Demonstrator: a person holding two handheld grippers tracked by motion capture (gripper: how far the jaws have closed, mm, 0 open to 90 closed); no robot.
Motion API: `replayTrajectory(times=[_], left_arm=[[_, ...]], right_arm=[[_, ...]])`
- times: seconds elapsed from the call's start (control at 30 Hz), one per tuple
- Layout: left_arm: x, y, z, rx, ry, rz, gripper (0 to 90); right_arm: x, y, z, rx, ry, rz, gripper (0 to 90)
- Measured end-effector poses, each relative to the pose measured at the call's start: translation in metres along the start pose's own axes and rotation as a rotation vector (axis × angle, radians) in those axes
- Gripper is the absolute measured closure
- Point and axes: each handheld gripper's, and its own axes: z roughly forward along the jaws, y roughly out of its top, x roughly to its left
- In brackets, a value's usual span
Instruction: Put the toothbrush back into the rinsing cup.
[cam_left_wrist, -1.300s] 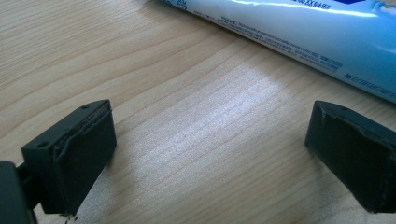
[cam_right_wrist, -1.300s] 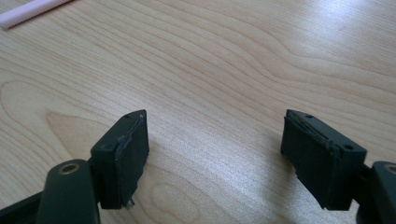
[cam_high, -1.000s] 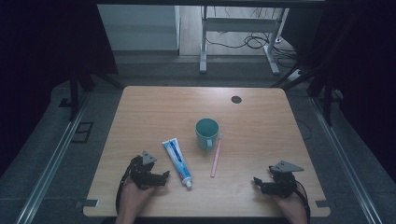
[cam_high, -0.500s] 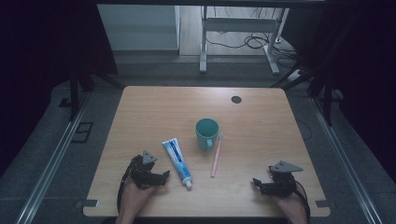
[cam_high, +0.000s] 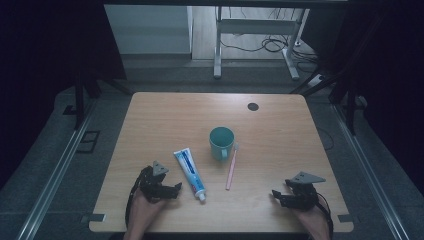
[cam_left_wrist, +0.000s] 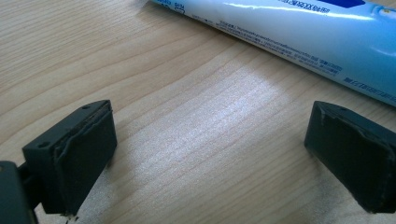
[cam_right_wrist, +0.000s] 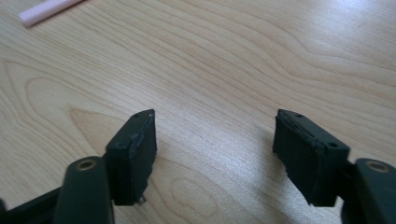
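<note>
A light wooden table (cam_high: 280, 130) with a pale grain is set on a grey floor (cam_high: 65, 180), and a small dark round cap (cam_high: 253, 106) is fitted near its far edge. Metal rails (cam_high: 55, 175) are laid along the floor on both sides of it. Beyond, a white-legged desk frame (cam_high: 255, 47) with cables (cam_high: 267, 45) trailing beneath is lit brightly, while both sides are left in darkness.

Teal cup (cam_high: 221, 141), perhaps pink toothbrush (cam_high: 231, 167)
</note>
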Motion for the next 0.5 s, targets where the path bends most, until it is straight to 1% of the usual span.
replayTrajectory(times=[0.1,0.23,0.33,0.43,0.5], left_arm=[[-0.0001,0.0000,0.0001,-0.002,0.000,-0.002,2.3],[0.0000,0.0000,0.0001,0.000,0.000,0.000,2.3],[0.0000,0.0001,0.0000,0.001,0.000,0.001,2.4],[-0.0003,0.0000,0.0003,-0.003,0.000,-0.003,2.3],[0.0000,0.0000,0.0000,0.001,0.000,0.001,2.3]], right_arm=[[0.0007,0.0020,-0.0031,-0.013,0.008,0.002,36.7],[0.0023,0.0044,-0.0068,-0.027,0.015,-0.011,44.7],[0.0028,0.0055,-0.0074,-0.026,0.030,-0.019,52.1],[0.0037,0.0070,-0.0074,-0.020,0.044,-0.028,58.3],[0.0044,0.0080,-0.0073,-0.018,0.053,-0.028,61.4]])
